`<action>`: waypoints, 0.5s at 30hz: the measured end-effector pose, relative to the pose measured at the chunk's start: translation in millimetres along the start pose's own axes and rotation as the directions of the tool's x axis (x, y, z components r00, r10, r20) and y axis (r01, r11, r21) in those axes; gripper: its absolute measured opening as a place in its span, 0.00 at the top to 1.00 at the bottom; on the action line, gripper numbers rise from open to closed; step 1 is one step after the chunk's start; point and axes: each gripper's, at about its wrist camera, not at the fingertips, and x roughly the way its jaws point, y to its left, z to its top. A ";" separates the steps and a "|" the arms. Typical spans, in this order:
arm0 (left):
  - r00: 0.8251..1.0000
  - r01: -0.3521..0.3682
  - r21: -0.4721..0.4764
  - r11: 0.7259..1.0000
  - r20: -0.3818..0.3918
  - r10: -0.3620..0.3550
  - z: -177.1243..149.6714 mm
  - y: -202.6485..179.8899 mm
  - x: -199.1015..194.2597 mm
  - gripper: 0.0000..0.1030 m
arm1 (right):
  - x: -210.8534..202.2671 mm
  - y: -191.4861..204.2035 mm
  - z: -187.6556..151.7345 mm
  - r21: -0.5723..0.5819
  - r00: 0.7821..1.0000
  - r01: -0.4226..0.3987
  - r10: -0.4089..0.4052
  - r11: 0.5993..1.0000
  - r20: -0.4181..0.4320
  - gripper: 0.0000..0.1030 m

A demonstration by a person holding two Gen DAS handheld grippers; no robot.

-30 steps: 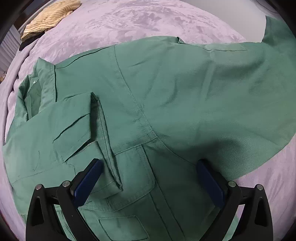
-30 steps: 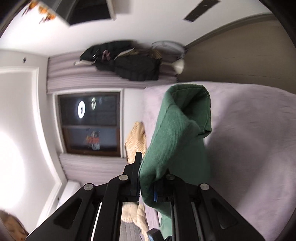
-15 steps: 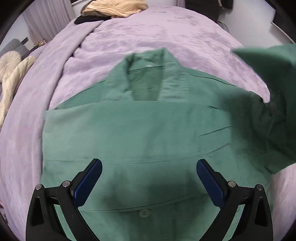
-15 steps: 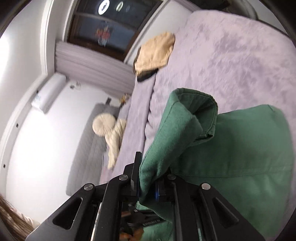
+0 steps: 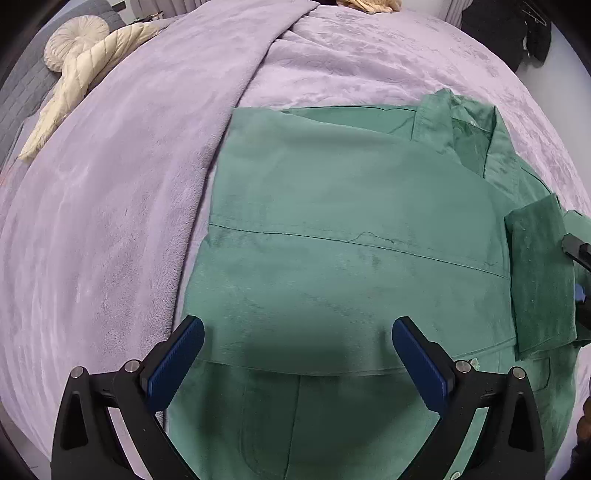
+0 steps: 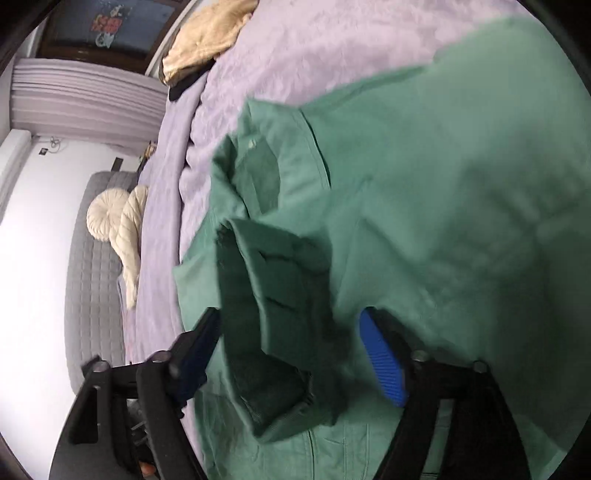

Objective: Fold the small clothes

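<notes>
A green shirt (image 5: 332, 229) lies flat on the lilac bedspread (image 5: 110, 221), collar (image 5: 465, 125) at the far right, one side folded over the body. My left gripper (image 5: 295, 354) is open and empty just above the shirt's near part. A dark green sleeve cuff (image 5: 539, 280) lies folded on the shirt's right side. In the right wrist view the shirt (image 6: 443, 184) fills the frame, and my right gripper (image 6: 291, 354) is open with the cuff (image 6: 273, 325) lying loose between its fingers.
A cream quilted jacket (image 5: 85, 70) and round cushion lie on a grey sofa at the far left. A tan garment (image 6: 207, 40) lies on the bed's far end. Dark clothes (image 5: 509, 29) hang at the far right.
My right gripper has swung the sleeve down onto the shirt and opened, letting the cuff go. My left view has shifted so the shirt sits further right.
</notes>
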 end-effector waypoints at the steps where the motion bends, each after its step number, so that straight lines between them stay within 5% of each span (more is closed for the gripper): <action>1: 1.000 0.006 -0.008 1.000 0.000 -0.006 1.6 0.9 -1.2 0.01 | 2.8 5.1 3.7 -0.010 1.000 -0.003 0.003 1.000 -0.011 0.67; 2: 1.000 0.018 -0.016 1.000 0.002 -0.018 3.0 5.9 -2.6 0.01 | 6.3 6.2 4.6 -0.026 1.000 0.006 -0.007 1.000 -0.031 0.85; 9: 0.985 0.172 -0.052 0.984 -0.001 -0.172 15.2 18.0 -8.2 0.01 | 62.3 59.6 -16.9 -0.116 0.985 -0.107 0.089 0.987 -0.144 0.81; 10: 0.981 0.191 -0.052 0.980 -0.006 -0.192 16.9 16.9 -7.5 0.01 | 71.2 64.2 -20.2 -0.123 0.984 -0.090 0.070 0.988 -0.163 0.75; 12: 0.971 0.239 -0.040 0.970 -0.018 -0.239 17.3 8.4 -7.8 0.01 | 74.1 64.7 -26.3 -0.110 0.982 -0.080 0.060 0.991 -0.176 0.29; 15: 0.945 0.320 0.003 0.947 -0.068 -0.319 19.2 -18.0 -2.2 0.01 | 48.7 59.0 -33.7 -0.095 0.984 -0.105 0.090 0.990 -0.156 0.25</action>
